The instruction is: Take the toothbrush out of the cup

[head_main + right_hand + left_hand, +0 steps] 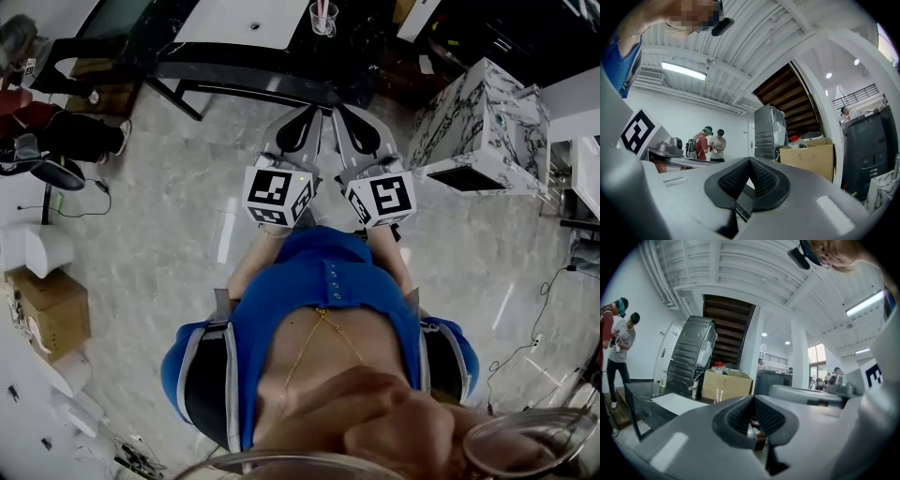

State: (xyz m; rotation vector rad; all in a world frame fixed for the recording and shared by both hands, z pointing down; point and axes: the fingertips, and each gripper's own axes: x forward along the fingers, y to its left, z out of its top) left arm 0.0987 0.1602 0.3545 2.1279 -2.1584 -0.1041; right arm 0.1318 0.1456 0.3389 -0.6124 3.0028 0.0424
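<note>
While left gripper [302, 127] and right gripper [359, 129] sit side by side, each with jaws together and empty, toothbrush [322, 8] stands in cup [324, 22] on table [244, 75], well apart.

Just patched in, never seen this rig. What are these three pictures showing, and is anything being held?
No robot: a person holds a two-jaw gripper in each hand. The head view looks steeply down from their head at the left gripper and right gripper, side by side above the floor. The other two pictures come from cameras riding on each gripper, looking along its jaws; both pairs are shut with nothing between them. Ahead, on the black table, the clear cup stands with the toothbrush inside, untouched.
</note>
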